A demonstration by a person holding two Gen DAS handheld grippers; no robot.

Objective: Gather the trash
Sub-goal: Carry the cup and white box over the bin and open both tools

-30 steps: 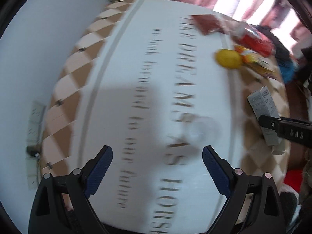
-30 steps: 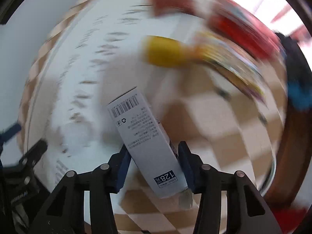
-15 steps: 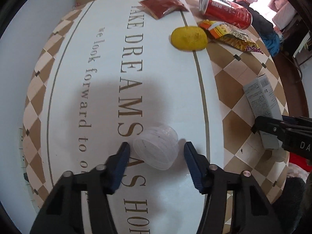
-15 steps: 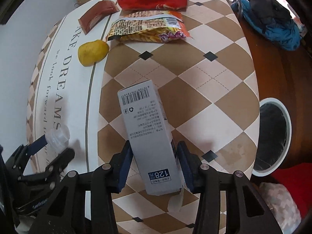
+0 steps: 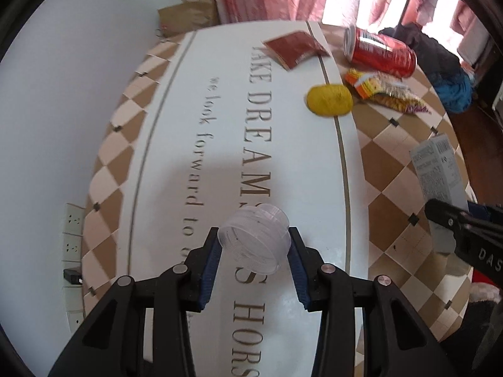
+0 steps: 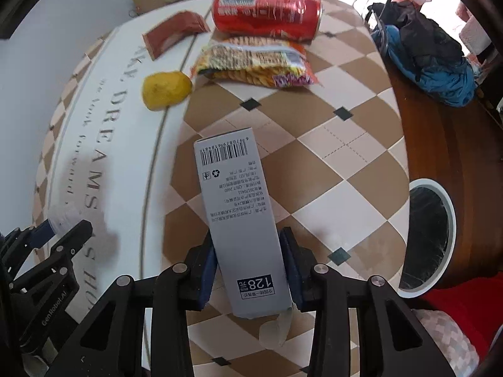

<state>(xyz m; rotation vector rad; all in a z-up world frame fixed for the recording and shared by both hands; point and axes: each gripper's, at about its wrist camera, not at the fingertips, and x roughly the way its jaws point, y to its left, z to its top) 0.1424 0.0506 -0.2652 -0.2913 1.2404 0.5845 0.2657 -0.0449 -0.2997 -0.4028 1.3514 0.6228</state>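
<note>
My left gripper (image 5: 255,262) has its 2 fingers clamped on the clear plastic cup (image 5: 254,241), lifted above the white lettered tabletop (image 5: 220,119). My right gripper (image 6: 251,270) has its fingers pinching the grey carton (image 6: 239,220), marked 128, over the checkered part. Further out I see the yellow lemon (image 6: 166,90), then the snack packet (image 6: 254,64), the red sachet (image 6: 173,33) and the red can (image 6: 267,12) lying on its side.
</note>
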